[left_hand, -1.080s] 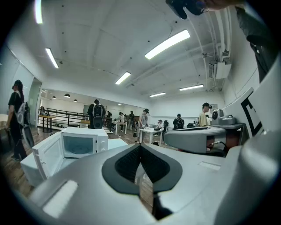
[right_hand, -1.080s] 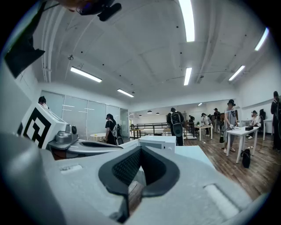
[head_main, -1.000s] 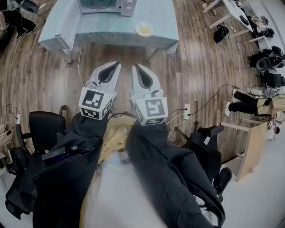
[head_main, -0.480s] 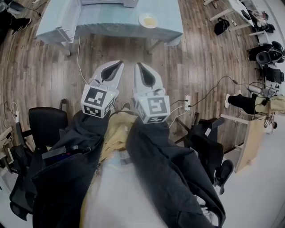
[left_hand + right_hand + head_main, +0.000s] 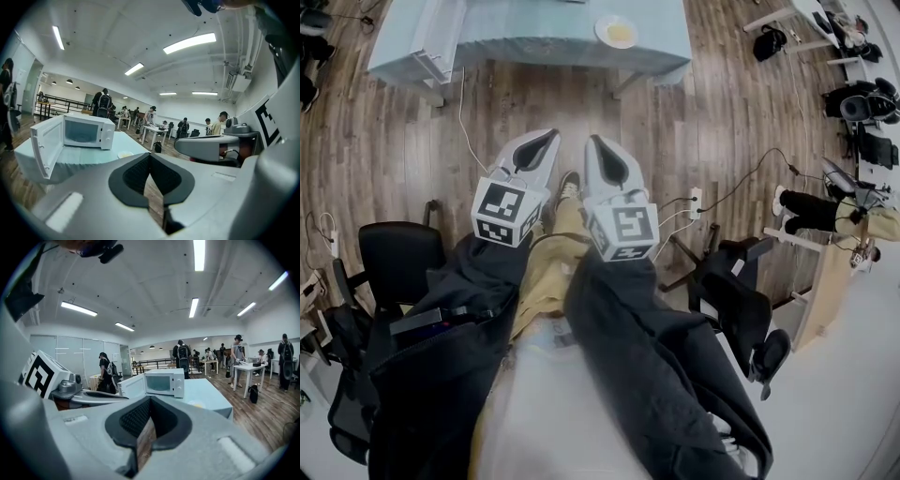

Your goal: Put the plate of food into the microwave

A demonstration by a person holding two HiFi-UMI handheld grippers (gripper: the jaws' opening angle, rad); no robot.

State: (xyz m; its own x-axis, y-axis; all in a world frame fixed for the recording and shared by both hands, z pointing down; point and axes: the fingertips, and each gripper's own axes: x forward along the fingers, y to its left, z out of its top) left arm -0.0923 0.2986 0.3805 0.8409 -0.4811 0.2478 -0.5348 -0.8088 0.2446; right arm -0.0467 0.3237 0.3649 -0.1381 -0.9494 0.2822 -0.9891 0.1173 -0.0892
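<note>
Head view: the round white plate of food (image 5: 618, 31) lies toward the right end of the blue-clothed table (image 5: 534, 47), well beyond both smooth grey grippers, which point toward it. Left gripper view: the left gripper (image 5: 150, 157) has its ribbed black pads pressed together, empty. The boxy microwave (image 5: 86, 132) stands open on the table. Right gripper view: the right gripper (image 5: 149, 401) is likewise closed on nothing.
</note>
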